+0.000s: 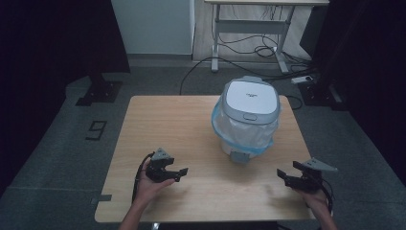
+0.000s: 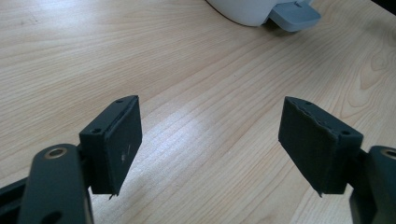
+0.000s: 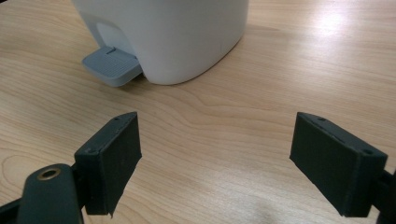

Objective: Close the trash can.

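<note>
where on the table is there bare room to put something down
The far left of the table, left of the pedal bin, is bare. So is the near strip between the left tongs and right tongs. It's tightest around the bin's pedal.

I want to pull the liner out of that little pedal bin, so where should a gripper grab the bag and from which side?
Probably the blue-edged bag overhang folded outside the bin, below the closed lid. It hangs loose on the near left, a fold jaws can pinch. Come in level with the open left gripper, clear of the pedal.
</note>
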